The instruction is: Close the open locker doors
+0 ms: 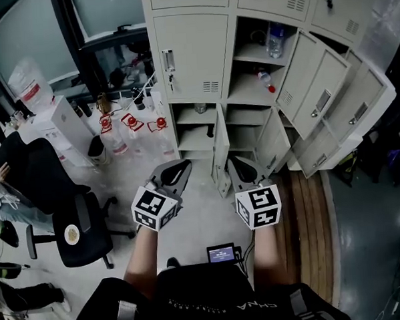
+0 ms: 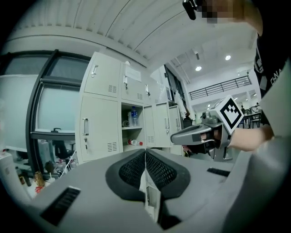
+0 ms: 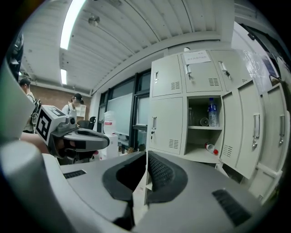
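Both the left tongs (image 1: pixel 179 169) and the right tongs (image 1: pixel 238 164) were clenched empty before the cream metal locker bank (image 1: pixel 193 56), whose narrow open lower door (image 1: pixel 220 147) stood upright, edge-on, just ahead of the right tongs, nearer to them than to the left.

Cream locker doors (image 1: pixel 316 83) stand swung open at right, apparently four or so.

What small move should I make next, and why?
Probably carry the right gripper, jaws shut and empty, forward to the lower open door. That door stands ajar nearest ahead, the gripper is still short of it, and shut jaws can push it.
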{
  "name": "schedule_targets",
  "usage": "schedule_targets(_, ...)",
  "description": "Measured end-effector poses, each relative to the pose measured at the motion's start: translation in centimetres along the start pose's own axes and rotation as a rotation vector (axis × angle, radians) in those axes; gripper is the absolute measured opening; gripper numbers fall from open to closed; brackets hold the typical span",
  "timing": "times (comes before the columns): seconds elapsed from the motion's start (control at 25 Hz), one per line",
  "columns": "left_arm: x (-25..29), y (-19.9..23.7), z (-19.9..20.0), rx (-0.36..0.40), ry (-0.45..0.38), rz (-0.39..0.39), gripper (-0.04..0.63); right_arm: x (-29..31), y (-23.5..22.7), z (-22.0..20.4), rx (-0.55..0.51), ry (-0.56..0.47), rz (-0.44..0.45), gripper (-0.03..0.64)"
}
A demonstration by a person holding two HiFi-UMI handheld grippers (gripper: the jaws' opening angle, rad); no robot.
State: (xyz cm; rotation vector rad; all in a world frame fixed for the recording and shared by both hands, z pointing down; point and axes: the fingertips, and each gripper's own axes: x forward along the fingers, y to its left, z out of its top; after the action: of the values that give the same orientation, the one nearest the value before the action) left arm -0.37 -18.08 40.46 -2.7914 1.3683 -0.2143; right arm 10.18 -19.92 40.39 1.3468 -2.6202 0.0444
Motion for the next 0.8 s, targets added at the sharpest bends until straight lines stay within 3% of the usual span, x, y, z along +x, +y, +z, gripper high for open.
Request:
schedule_targets(0.2, -4.2, 1.8, -0.5, 0.01, 0.006, -0.018, 0.02, 1.2, 4.5, 0.4, -0.014, 0.016, -0.019, 0.038)
schedule_targets(0.4, -7.4, 4.1, -1.7, -0.038, 0.001, -0.002, 0.021, 1.8, 8.3, 0.5, -0.017, 0.034, -0.032, 0.038)
schedule_targets(0.8, -8.4, 4.0, -2.3, -0.017, -0.006, -0.042, 0.021, 1.6, 10.1, 0.7, -0.045, 0.041, -0.064, 0.038)
